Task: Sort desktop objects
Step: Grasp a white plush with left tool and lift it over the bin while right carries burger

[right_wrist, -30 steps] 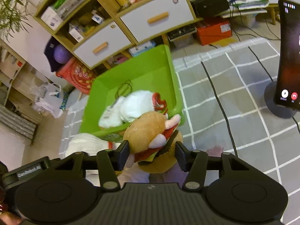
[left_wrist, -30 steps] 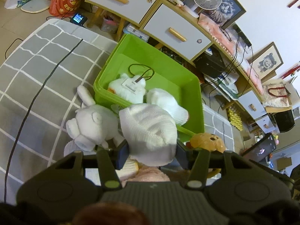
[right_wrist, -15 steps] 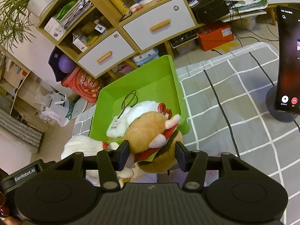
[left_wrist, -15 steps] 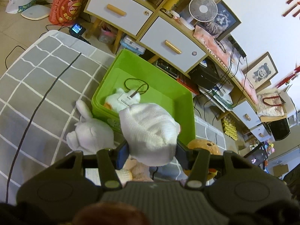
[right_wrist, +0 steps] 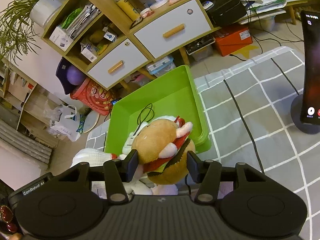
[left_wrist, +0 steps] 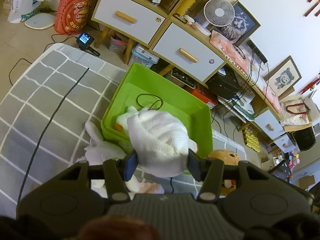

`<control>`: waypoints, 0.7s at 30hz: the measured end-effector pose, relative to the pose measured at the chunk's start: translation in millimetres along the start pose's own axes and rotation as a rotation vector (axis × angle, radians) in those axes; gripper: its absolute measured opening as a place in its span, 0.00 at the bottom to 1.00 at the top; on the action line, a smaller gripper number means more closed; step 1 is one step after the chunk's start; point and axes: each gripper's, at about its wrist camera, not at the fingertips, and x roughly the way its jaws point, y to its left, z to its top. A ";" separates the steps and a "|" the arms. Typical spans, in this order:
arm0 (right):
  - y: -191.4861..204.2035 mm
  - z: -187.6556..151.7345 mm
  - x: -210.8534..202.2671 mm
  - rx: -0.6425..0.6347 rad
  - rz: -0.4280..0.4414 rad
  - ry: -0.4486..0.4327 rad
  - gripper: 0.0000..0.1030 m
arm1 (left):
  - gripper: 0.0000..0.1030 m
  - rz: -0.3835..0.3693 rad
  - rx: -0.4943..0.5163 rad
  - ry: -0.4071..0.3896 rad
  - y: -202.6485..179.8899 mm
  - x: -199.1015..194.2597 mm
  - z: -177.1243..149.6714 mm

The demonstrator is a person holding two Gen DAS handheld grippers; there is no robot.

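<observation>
The left hand-held gripper (left_wrist: 162,165) was clamped on a white knitted plush (left_wrist: 158,138), held in mid-frame in front of the near edge of the green bin (left_wrist: 176,92). The right hand-held gripper (right_wrist: 162,164) was closed on a burger plush (right_wrist: 162,146), likewise in the lower centre of its view, over the bin's near rim.

By my reading, the sorting was partly done. A white soft toy (left_wrist: 125,118) and a looped black cord (left_wrist: 149,102) already lay inside the bin, while both held toys had yet to be dropped in. A pale bunny-like plush (left_wrist: 100,150) still sat on the grey checked rug (left_wrist: 40,104) against the bin's lower-left outer wall, and something pinkish showed low in the frame between the left gripper's fingers.

The held toys covered much of the bin's floor, so what else lay there could not be told. The items under the grippers were cut off by the black housings and too blurred to name.
</observation>
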 end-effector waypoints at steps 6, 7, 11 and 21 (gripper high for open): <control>4.4 19.6 10.3 -0.021 -0.024 -0.007 0.51 | 0.49 0.048 0.052 -0.015 -12.0 9.5 18.2; 5.3 23.2 13.2 -0.024 -0.023 -0.008 0.51 | 0.49 0.052 0.056 -0.018 -13.5 11.5 21.4; 8.8 35.5 28.3 -0.044 -0.021 -0.016 0.51 | 0.49 0.072 0.072 -0.032 -17.6 24.3 34.1; 5.7 58.5 80.9 -0.093 -0.020 -0.042 0.52 | 0.49 0.111 0.100 -0.075 -11.5 73.5 56.5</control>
